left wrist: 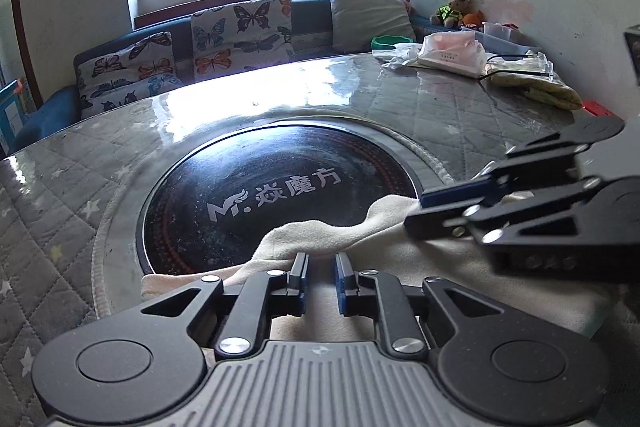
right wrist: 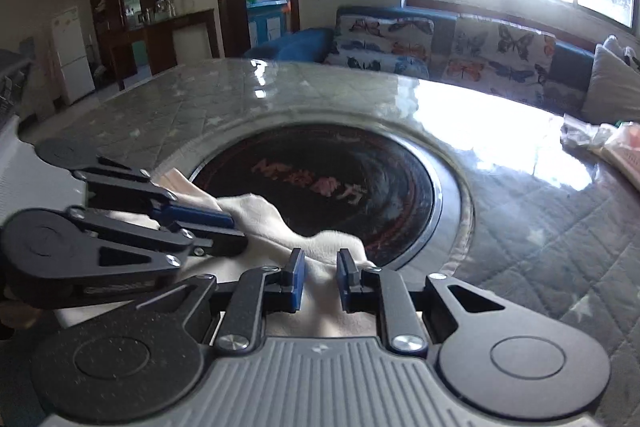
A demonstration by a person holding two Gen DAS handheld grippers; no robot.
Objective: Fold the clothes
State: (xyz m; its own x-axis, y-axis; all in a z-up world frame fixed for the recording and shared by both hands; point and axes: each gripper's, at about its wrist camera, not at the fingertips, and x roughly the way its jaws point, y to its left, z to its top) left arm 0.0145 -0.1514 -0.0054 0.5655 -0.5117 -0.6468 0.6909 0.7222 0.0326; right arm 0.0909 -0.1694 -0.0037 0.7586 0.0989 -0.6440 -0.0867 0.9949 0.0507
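Note:
A cream cloth (left wrist: 320,235) lies on the table's near side, its far edge over the black round hob (left wrist: 276,195). My left gripper (left wrist: 322,279) sits low over the cloth, its jaws a small gap apart with cloth between and below them. My right gripper (left wrist: 416,213) enters from the right with its jaws also a little apart at the cloth's raised far edge. In the right wrist view the right gripper (right wrist: 320,277) has cloth (right wrist: 276,219) between its slightly parted jaws, and the left gripper (right wrist: 236,231) lies at the left on the cloth.
The table (left wrist: 440,99) has a glossy quilted grey cover. Tissue packs and bags (left wrist: 448,55) and a folded yellow cloth (left wrist: 536,87) lie at its far right. A blue sofa with butterfly cushions (left wrist: 240,35) runs behind, under the window.

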